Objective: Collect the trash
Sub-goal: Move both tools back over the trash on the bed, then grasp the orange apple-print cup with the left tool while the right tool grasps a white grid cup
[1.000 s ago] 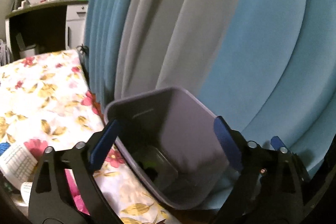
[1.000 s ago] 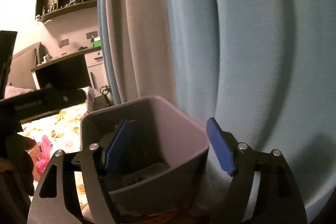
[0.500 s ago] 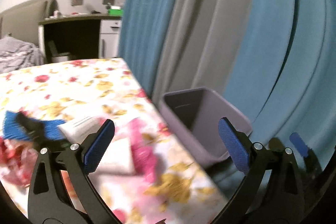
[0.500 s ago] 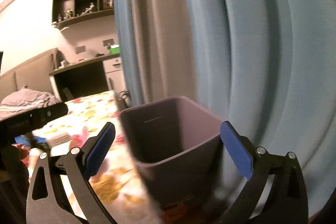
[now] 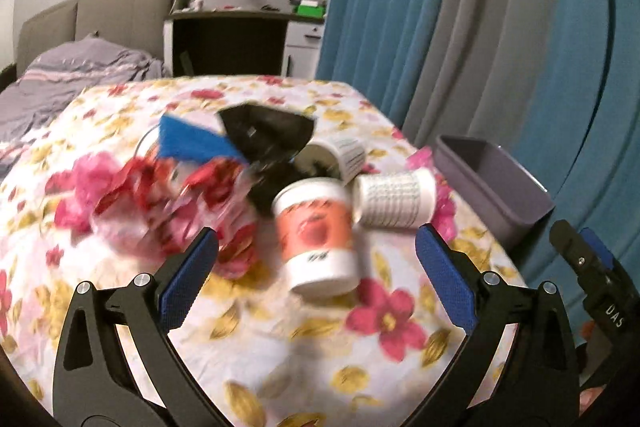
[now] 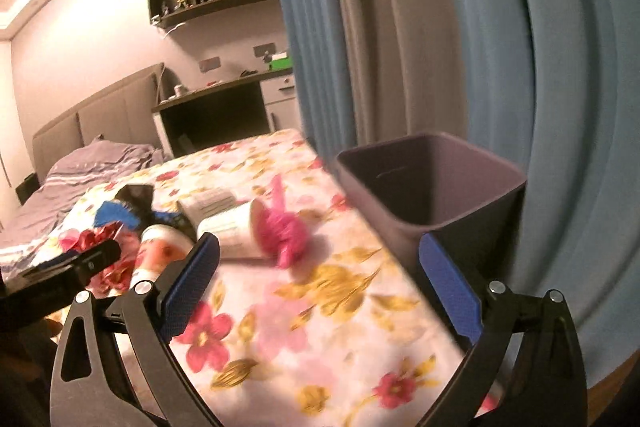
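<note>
Trash lies heaped on a floral tablecloth (image 5: 280, 347): a white cup with an orange label (image 5: 318, 235), a white cup on its side (image 5: 394, 201), another cup (image 5: 340, 157), a red-and-clear wrapper (image 5: 168, 203), a blue packet (image 5: 192, 143) and a black bag (image 5: 268, 131). A grey-purple bin (image 5: 496, 183) stands off the table's right edge, against the curtain. My left gripper (image 5: 316, 281) is open and empty, just short of the orange-label cup. My right gripper (image 6: 320, 287) is open and empty over the table (image 6: 320, 307) beside the bin (image 6: 432, 187). The cups (image 6: 228, 231) also show there.
Blue and grey curtains (image 5: 480, 27) hang behind the bin. A bed with grey bedding (image 5: 72, 75) and a dark desk (image 5: 228, 43) stand beyond the table. The right gripper's tip (image 5: 592, 267) shows at the lower right of the left wrist view.
Both grippers have swung left, away from over the bin and toward the table. The trash heap has come into the left gripper's view. Both stay open.
</note>
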The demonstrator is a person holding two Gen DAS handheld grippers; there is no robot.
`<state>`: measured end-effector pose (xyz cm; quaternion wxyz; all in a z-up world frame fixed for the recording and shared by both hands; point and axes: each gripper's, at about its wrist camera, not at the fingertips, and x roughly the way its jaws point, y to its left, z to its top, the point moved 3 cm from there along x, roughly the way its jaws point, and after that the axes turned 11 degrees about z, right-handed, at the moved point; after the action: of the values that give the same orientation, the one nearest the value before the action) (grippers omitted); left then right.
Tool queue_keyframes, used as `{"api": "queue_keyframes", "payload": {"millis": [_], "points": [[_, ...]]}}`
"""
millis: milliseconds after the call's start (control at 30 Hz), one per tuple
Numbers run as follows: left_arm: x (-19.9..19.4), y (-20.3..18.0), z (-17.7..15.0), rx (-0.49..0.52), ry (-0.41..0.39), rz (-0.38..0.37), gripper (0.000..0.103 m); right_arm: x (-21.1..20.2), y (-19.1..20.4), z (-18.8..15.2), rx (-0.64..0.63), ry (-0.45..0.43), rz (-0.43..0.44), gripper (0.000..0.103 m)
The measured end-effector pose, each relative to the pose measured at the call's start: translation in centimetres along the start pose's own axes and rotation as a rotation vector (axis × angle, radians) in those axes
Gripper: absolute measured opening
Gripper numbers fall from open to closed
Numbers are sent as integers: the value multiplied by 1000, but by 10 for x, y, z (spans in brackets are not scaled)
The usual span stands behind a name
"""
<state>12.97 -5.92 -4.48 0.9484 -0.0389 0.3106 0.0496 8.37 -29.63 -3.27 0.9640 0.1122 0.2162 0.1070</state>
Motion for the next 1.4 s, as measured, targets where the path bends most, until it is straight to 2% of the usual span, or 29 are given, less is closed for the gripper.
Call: {"api": "queue_keyframes", "payload": {"millis": [100,300,567,767,900,1100,1400], "points": [[4,6,-11,-2,29,-5,97,1,7,-4,-5,17,9,96],[22,-9,-15,35,51,-2,97,1,9,-10,-6,36,10,96],[56,-15,-16,43,123,15,87,7,4,-13,-4,53,11,96],[71,-16,-19,37,173,11,73,13,3,-14,-5,67,19,96],[75,-15,-21,38,203,4,57,18,5,-15,-7,79,23,96],[66,-8,-20,26,196,-23,56,22,10,-16,-22,94,38,96],[3,16,-17,20,128,-87,56,35,22,-18,-50,131,72,96]]}}
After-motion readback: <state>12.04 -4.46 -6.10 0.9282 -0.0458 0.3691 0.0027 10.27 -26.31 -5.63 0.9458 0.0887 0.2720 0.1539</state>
